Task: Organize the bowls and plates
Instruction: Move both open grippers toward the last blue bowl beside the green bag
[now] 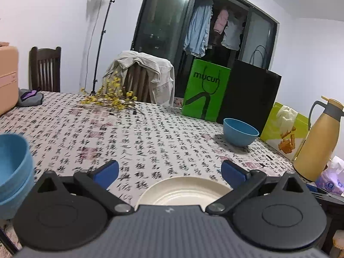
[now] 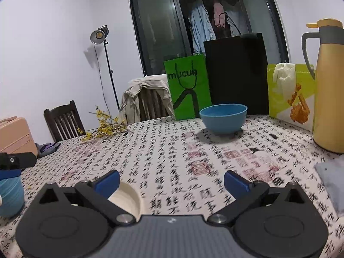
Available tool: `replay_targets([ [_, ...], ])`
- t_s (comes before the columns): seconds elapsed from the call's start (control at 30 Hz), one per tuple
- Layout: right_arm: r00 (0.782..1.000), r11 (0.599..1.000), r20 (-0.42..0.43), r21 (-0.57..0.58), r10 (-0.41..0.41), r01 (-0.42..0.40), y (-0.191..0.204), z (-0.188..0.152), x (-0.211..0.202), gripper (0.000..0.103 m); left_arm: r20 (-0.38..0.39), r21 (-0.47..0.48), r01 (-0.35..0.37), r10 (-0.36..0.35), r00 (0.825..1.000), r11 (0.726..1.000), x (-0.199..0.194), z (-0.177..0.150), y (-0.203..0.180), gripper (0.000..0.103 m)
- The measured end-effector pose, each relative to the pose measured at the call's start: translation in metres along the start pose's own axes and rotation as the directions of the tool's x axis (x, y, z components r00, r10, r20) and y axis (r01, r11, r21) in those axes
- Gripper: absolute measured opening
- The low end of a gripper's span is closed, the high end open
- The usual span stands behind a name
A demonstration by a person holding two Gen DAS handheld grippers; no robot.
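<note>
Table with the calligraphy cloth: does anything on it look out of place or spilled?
Only the yellow flower sprigs, lying loose on the cloth with no vase. The lone blue bowl stands upright; nothing is spilled.

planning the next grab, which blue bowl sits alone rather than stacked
The far blue bowl, in front of the green bag and black bag. The near blue bowls at the left edge look nested.
</note>
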State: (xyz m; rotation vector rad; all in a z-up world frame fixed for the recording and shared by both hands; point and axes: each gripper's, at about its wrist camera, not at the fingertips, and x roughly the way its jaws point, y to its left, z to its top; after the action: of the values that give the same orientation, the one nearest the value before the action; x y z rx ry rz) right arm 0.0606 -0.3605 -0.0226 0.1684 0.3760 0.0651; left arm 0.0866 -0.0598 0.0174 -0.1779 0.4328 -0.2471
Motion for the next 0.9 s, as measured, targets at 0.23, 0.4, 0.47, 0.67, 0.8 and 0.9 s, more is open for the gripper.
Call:
replay_targets([
  [0.23,1.000,1.000,0.006,0.006,-0.015,0.015,-0.018,0.020,0.010,0.103,-0.023,0.038,0.002,-0.002,1.000,0.999,0.023,0.017,-0.027,0.103],
  [0.4,1.000,0.999,0.005,0.031,-0.026,0.026,-0.033,0.037,0.019,0.103,-0.077,0.015,0.014,-0.013,0.997,1.000,0.046,0.033,-0.039,0.103],
  [0.47,0.999,0.999,0.006,0.037,-0.033,0.033,-0.038,0.043,0.022,0.103,-0.093,0.010,0.017,-0.016,0.996,1.000,0.054,0.038,-0.044,0.103],
  [0.67,0.999,0.997,0.013,0.057,-0.044,0.044,-0.053,0.066,0.031,0.103,-0.136,0.017,0.021,-0.018,0.991,1.000,0.081,0.059,-0.064,0.103],
  [0.8,0.999,0.996,0.006,0.079,-0.046,0.046,-0.061,0.080,0.041,0.103,-0.168,0.037,0.024,-0.018,0.986,0.999,0.098,0.073,-0.081,0.103],
  [0.9,0.999,0.993,-0.003,0.110,-0.050,0.050,-0.070,0.091,0.050,0.103,-0.191,0.041,0.037,-0.028,0.981,0.998,0.109,0.083,-0.094,0.103],
])
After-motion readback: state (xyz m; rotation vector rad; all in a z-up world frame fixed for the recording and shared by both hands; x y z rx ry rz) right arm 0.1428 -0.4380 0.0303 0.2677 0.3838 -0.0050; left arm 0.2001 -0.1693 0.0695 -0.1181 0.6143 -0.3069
